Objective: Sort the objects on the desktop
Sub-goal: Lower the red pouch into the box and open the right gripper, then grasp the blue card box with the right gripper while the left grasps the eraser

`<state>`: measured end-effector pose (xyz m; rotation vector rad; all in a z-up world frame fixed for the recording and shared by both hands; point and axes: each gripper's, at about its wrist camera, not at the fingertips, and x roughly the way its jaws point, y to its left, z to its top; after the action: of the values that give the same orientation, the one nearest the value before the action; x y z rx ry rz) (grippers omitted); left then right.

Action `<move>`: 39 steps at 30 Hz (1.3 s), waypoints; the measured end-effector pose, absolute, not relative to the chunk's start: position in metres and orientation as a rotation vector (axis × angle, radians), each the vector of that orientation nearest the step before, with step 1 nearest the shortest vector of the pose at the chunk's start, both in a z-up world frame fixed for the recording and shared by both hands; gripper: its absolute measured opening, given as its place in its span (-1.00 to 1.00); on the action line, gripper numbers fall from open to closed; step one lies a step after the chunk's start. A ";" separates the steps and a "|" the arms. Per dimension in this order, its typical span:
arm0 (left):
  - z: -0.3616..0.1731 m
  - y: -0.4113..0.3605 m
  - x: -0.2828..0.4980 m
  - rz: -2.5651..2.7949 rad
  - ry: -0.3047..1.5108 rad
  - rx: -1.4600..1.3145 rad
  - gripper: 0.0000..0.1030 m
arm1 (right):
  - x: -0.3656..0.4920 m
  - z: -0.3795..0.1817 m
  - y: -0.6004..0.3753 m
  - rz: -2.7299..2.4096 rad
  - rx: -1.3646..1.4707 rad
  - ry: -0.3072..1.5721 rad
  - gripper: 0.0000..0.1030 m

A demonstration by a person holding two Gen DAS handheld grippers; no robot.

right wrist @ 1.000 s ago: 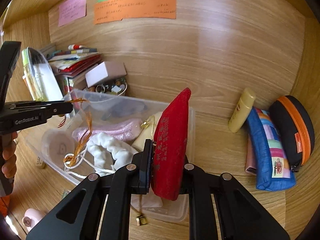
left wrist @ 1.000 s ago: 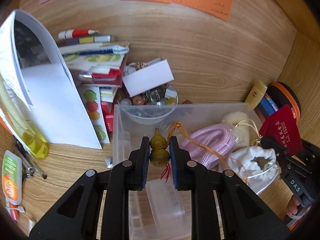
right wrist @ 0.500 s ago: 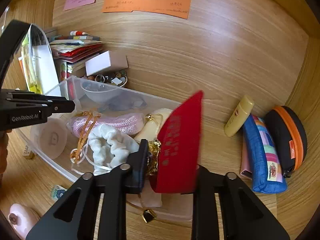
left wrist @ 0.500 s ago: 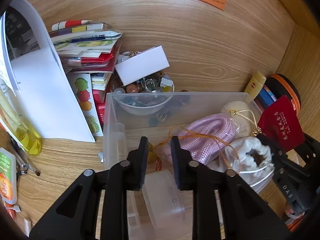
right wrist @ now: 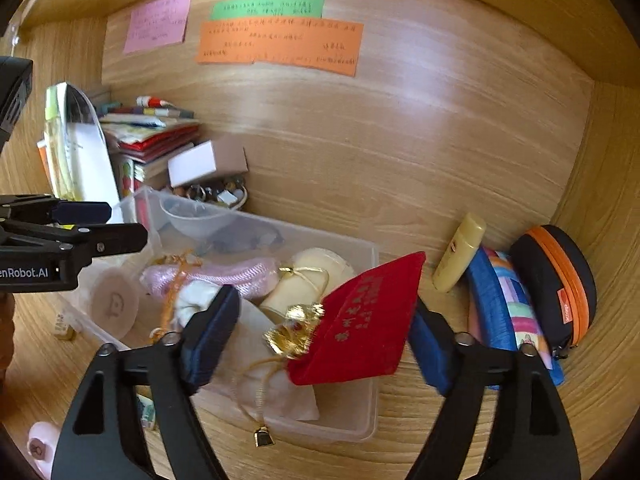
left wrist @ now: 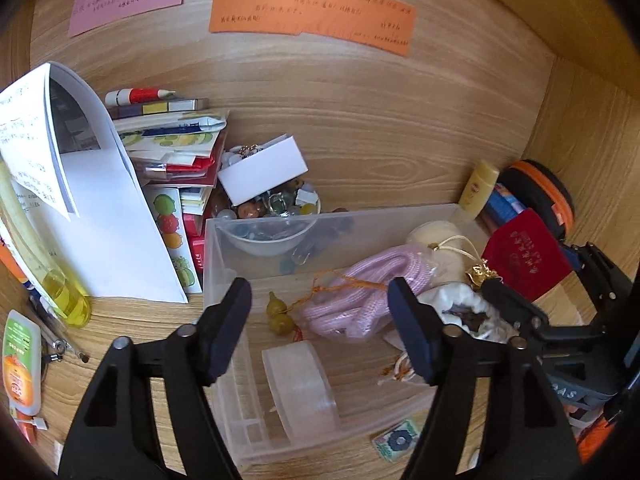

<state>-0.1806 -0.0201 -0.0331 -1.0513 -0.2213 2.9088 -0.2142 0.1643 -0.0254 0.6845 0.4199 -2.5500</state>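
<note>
Now both grippers, left [left wrist: 318,330] & right [right wrist: 316,338], opening, nothing gripped; red pouch [right wrist: 360,320] over clear bin [right wrist: 374,360] — back out w/o snagging cords.

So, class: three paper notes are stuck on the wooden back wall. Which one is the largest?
The orange note. It is clearly wider than the pink note to its left and the green note just above it, and it sits lowest of the three.

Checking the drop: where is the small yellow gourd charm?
Left wrist view: the gourd charm lies inside the clear bin, near its left wall, beside the pink cord bundle.
</note>
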 end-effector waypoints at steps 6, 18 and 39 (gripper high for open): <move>-0.020 -0.023 -0.168 2.945 -0.222 -0.987 0.54 | -0.204 -0.014 0.166 -2.499 0.631 0.350 0.63; 0.003 -0.023 -0.126 2.994 -0.193 -0.935 0.83 | -0.178 0.003 0.169 -2.461 0.642 0.390 0.65; -0.035 -0.055 -0.073 2.994 -0.154 -1.155 0.83 | -0.147 -0.030 0.216 -2.476 0.853 0.372 0.65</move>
<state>-0.0727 -0.0548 -0.0352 -1.1553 -0.1539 2.9943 -0.1471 0.2155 -0.0302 0.8531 0.3716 -2.4758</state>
